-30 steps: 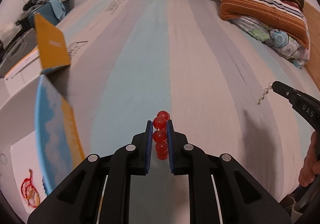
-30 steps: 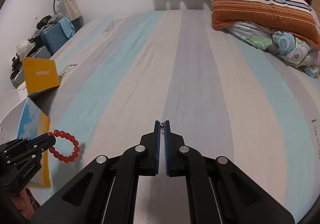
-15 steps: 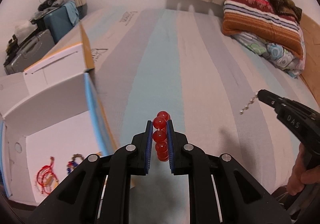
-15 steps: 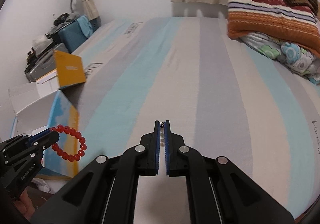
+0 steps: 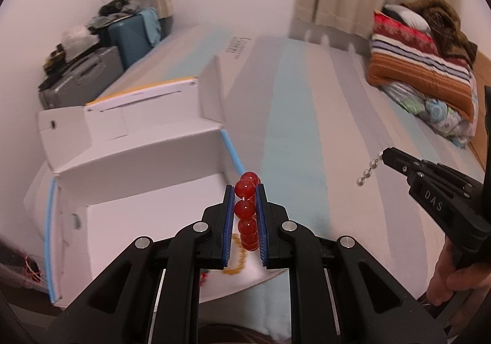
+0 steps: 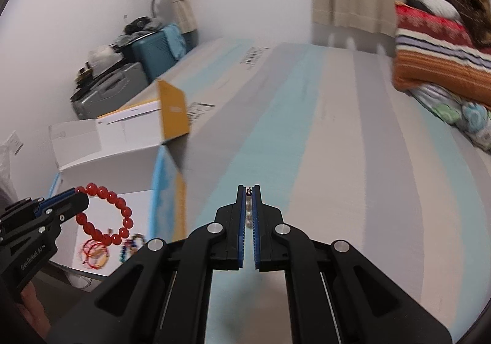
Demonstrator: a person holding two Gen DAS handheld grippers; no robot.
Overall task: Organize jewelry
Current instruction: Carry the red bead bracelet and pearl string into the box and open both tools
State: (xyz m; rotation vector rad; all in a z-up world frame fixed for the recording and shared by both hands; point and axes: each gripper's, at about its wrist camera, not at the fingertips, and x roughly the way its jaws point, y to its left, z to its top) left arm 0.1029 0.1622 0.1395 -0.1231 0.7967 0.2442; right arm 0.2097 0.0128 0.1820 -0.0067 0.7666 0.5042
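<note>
My left gripper (image 5: 245, 190) is shut on a red bead bracelet (image 5: 246, 209) and holds it in the air over the open white cardboard box (image 5: 138, 166). In the right wrist view the bracelet (image 6: 106, 213) hangs as a ring from the left gripper (image 6: 78, 201) above the box floor (image 6: 138, 206). My right gripper (image 6: 249, 190) is shut on a small pearl piece (image 6: 249, 206); in the left wrist view the pearls (image 5: 369, 167) dangle from its tip (image 5: 387, 155) over the striped bed.
Other jewelry lies on the box floor: red cord bracelets (image 6: 92, 253), a dark beaded one (image 6: 130, 247), an amber strand (image 5: 237, 261). The box has raised flaps (image 6: 173, 109). Suitcases (image 5: 92, 74) stand by the wall. Folded blankets (image 5: 420, 59) lie at the bed's far right.
Both grippers have swung left toward the box. The red bracelet was over the bed beside the box a second ago and now hangs over the box interior. The right gripper followed with the pearls.
</note>
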